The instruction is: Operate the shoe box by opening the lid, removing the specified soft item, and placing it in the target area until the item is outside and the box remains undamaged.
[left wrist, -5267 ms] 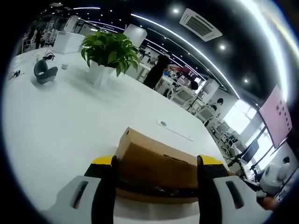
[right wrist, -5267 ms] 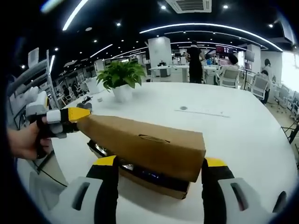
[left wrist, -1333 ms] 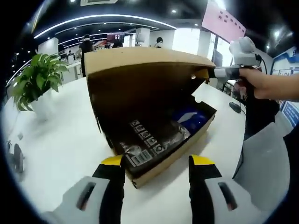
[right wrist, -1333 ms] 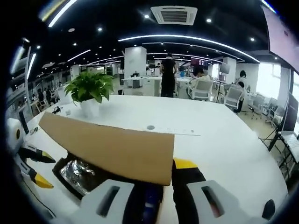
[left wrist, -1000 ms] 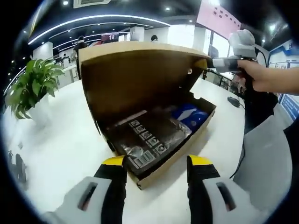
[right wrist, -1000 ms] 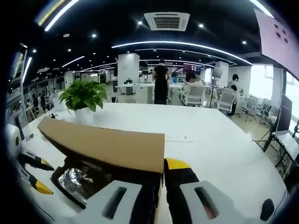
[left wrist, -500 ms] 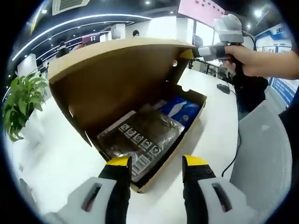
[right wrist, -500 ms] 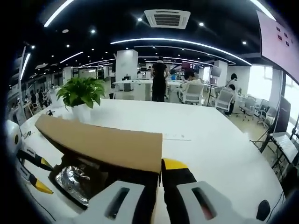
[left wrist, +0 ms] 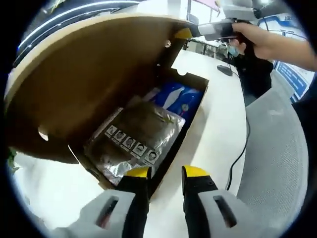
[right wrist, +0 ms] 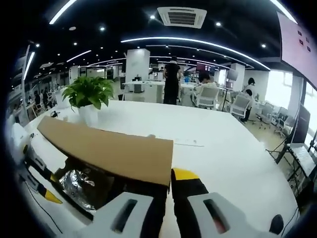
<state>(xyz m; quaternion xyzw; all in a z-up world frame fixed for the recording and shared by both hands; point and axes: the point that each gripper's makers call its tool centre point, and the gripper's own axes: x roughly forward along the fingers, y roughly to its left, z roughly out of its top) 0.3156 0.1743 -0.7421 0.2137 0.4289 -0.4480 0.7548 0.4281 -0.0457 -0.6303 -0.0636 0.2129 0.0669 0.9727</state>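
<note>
Box (left wrist: 190, 106) sits open at frame centre on the counter (left wrist: 223, 129), right tongs (right wrist: 166, 198) pinching its lid (right wrist: 109, 153) up so the narrowed left tongs (left wrist: 166, 173) can reach the pouch (left wrist: 133, 139).

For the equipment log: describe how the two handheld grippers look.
The left gripper has black fingers with yellow tips on pale grey bodies with dark slots. The right gripper matches: yellow-tipped black fingers, a pale grey body, held in a hand.
</note>
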